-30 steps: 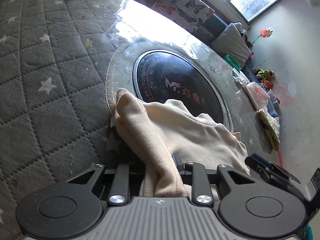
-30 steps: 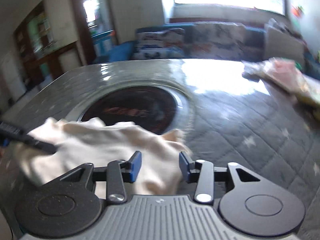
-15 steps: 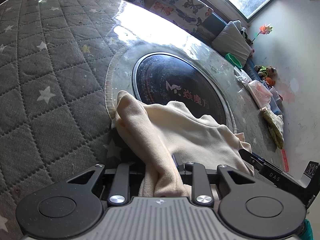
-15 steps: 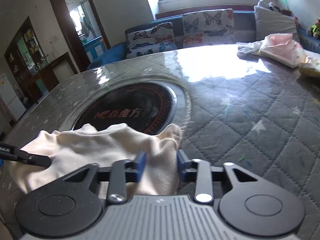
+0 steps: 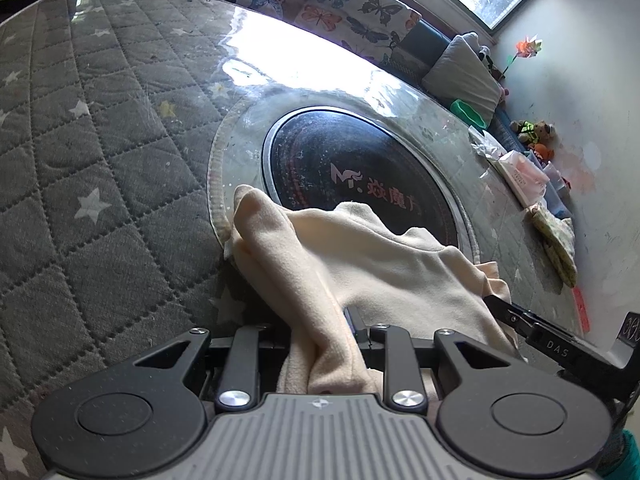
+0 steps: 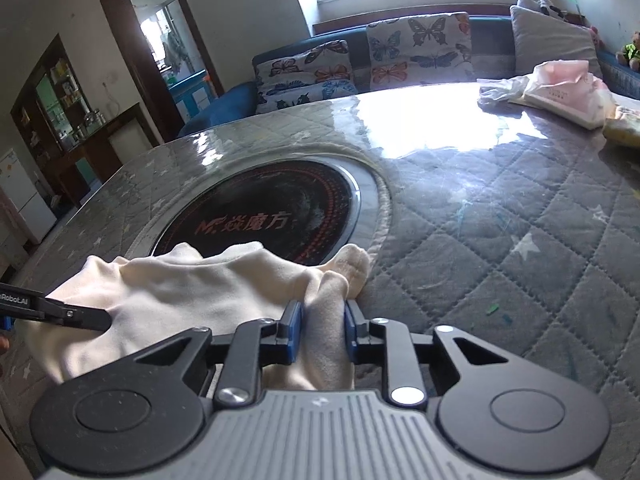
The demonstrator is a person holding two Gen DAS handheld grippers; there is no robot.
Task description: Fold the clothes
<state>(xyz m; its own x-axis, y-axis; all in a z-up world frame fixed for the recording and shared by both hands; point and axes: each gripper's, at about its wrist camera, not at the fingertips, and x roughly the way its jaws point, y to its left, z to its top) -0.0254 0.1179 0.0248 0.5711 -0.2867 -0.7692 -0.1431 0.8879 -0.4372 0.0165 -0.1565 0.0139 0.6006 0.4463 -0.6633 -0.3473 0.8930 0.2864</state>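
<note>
**One cream garment, two hand-held grippers clamped on it**

On the near side of the quilted grey surface [image 6: 500, 216] lies a single cream garment [image 6: 192, 292], bunched up, its far edge lapping over the rim of the one round black panel [image 6: 260, 216] set in the middle. I count two hand-held grippers, both on this same garment. My left hand-held gripper [image 5: 320, 332] points forward and low over the surface, its jaws closed on a thick fold of the cloth that rises between them. My right hand-held gripper [image 6: 318, 324] is also low and level, its blue pads [image 6: 294, 320] pressed against a bunched fold on the garment's right end. Each hand-held gripper shows in the other's view, coming in from the side and touching the cloth. At the far right edge of the surface rest one pink packet [image 6: 560, 88] and a crumpled clear bag [image 6: 500, 90] just beside it.
</note>
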